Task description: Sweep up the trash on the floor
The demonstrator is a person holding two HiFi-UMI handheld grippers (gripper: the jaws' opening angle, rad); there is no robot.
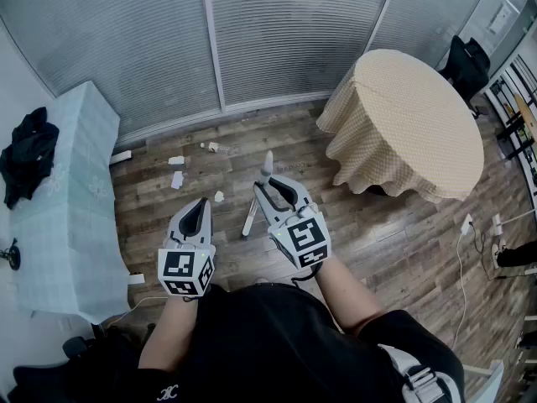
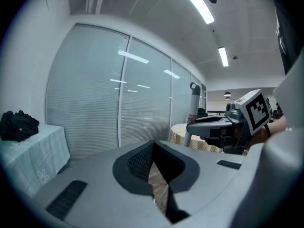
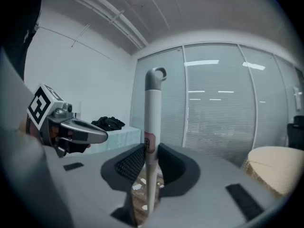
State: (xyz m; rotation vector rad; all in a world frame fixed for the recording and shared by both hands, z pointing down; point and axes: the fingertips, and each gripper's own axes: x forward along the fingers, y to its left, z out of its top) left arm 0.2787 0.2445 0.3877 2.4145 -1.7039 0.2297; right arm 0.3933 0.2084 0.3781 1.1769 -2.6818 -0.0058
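Clearly, the right gripper view shows right gripper [image 3: 151, 161] clamping the broom handle [image 3: 153, 113]; left gripper [image 2: 153, 164] closed, empty.

Right gripper [image 3: 151, 172] clamps an upright broom handle [image 3: 153, 108] (grey-capped).

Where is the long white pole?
The pole stands mid head view, clamped in the right hand-held gripper, just right of the paper scraps on the wooden floor.

Brown wood-grain floor [image 1: 403, 242]; white trash [image 1: 177, 179]. Tan, finely checked cloth [image 1: 411, 116]; pale blue, faintly flowered cloth [image 1: 67, 217]. Black clothing [image 1: 27, 154]. White handle [image 3: 152, 127], grey cap.
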